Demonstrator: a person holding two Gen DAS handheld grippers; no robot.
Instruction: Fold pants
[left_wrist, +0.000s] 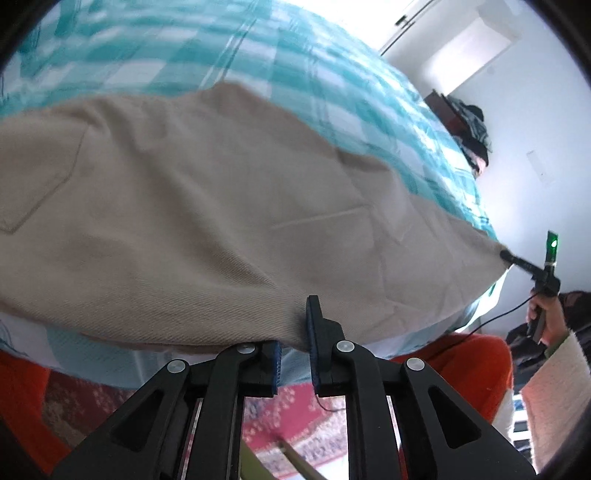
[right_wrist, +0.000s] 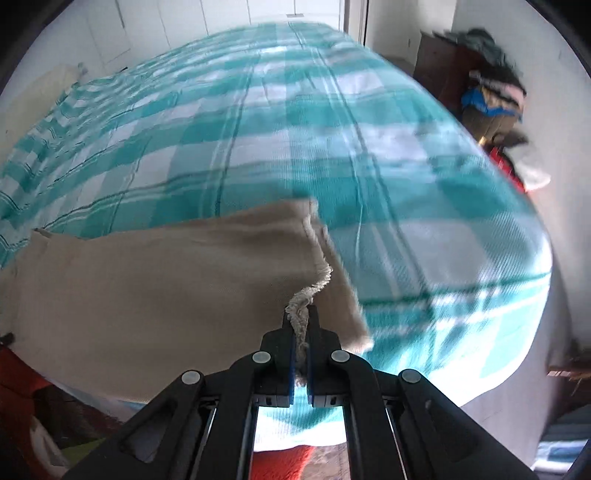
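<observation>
The beige pants lie spread across a bed covered in a teal-and-white checked blanket, reaching to the bed's near edge.

In the left wrist view, the left gripper sits at the near edge of the pants. Its jaws stand narrowly apart, with the edge of the cloth between them — one blue-padded finger rises over the fabric while the other is partly hidden under it. Whether the pads actually press the cloth cannot be told.

In the right wrist view, the right gripper has its jaws pinched tight on the frayed hem of a leg, which is lifted a little off the blanket. From the left wrist view that gripper shows small at the far right, its tip touching the corner of the pants, held in the person's hand.

A red patterned rug shows on the floor below the bed, and a heap of clothes sits by the far wall.
</observation>
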